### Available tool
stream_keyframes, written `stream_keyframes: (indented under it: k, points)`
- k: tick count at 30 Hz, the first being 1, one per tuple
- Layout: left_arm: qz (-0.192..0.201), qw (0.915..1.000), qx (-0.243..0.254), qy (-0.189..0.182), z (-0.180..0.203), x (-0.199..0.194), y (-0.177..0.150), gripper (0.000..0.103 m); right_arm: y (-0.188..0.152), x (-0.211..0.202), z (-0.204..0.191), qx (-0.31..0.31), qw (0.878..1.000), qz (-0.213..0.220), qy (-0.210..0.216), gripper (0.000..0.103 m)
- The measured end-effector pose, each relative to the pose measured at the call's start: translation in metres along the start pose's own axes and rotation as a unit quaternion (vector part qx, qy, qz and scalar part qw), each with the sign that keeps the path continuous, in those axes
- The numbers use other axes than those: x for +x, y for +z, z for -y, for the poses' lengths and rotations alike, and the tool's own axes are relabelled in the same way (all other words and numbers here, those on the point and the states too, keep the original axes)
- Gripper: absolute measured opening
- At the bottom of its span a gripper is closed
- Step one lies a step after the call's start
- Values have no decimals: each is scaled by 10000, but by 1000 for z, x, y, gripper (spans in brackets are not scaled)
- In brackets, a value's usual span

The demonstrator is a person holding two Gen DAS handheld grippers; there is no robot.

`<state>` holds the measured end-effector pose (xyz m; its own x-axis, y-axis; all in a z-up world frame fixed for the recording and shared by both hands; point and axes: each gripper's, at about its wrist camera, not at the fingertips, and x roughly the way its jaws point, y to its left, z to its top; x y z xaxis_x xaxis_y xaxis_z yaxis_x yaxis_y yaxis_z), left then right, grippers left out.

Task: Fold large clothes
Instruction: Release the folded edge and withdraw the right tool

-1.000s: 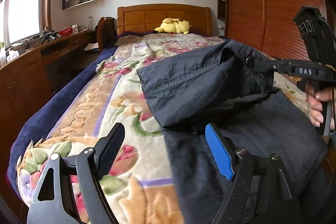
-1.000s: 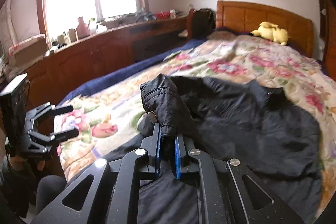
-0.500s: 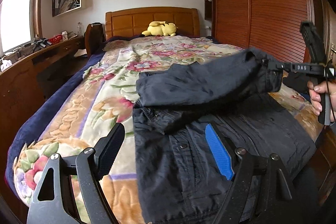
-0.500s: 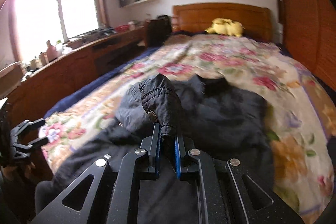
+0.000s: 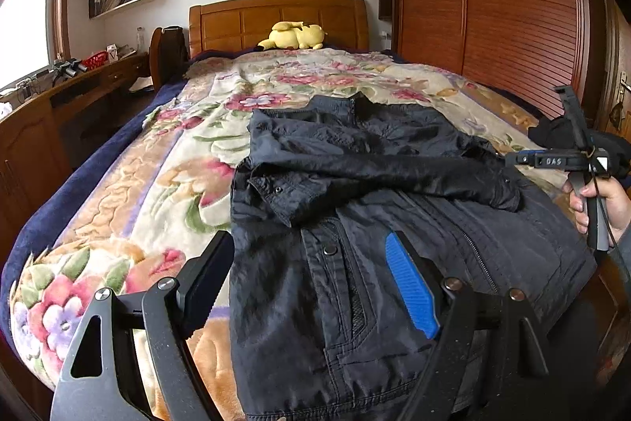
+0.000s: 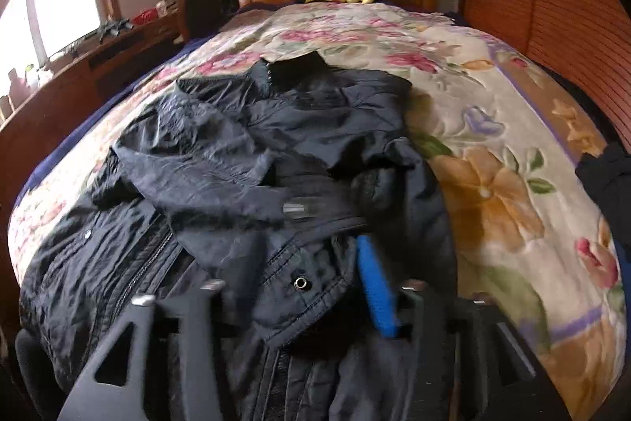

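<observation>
Left gripper (image 5: 311,279): held wide apart over the near hem of the jacket; nothing is clamped between the black finger and the blue-padded finger (image 5: 412,289).
Right gripper (image 6: 292,287): jaws opening, seen blurred; a sleeve cuff with a metal snap lies loose between them, and no pad is seen pressing on it. In the left wrist view it is seen at the jacket's right edge, carried by a hand (image 5: 603,200).
Dark navy crinkled jacket (image 5: 394,223): spread on the bed, collar toward the headboard, one sleeve laid across the chest.
Floral quilted bedspread (image 5: 157,192): lies under the jacket and covers the bed.
Yellow plush toy (image 5: 294,36): rests by the wooden headboard (image 5: 244,22), well apart from the jacket.
</observation>
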<state>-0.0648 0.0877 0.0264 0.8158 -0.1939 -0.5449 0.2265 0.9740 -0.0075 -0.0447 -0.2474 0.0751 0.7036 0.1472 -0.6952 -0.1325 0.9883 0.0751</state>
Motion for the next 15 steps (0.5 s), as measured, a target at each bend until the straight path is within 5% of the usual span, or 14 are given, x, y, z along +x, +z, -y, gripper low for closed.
stream_keyframes:
  k: [15]
  points:
    - [-333, 9992, -154, 178, -23, 23, -29, 80, -34, 16, 12, -186, 9997, 11, -129, 62]
